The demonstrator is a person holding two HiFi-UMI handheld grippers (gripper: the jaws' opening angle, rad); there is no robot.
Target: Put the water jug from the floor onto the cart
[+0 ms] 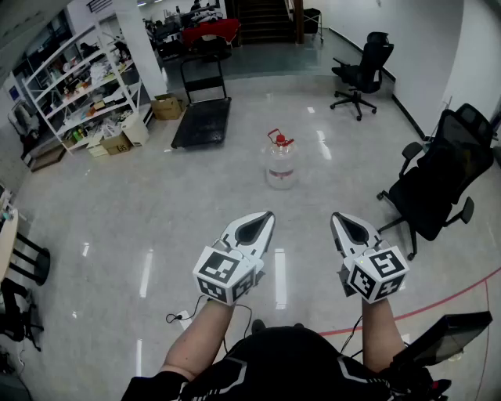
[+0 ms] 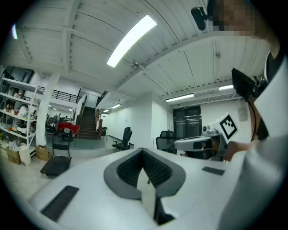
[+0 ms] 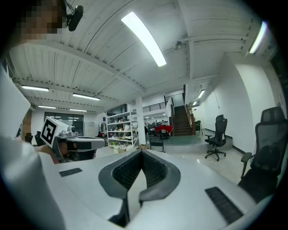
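Observation:
A clear water jug with a red cap and handle stands upright on the glossy floor, well ahead of both grippers. The black flat cart with its upright push handle is parked further back, left of the jug; it also shows in the left gripper view as the cart. My left gripper is held level at lower centre, jaws together, nothing in them. My right gripper sits beside it, likewise shut and empty. In each gripper view the jaws meet at a closed point, left gripper, right gripper.
A black office chair stands close on the right, another chair farther back. White shelving with cardboard boxes lines the back left. A red line crosses the floor at lower right. A staircase rises at the back.

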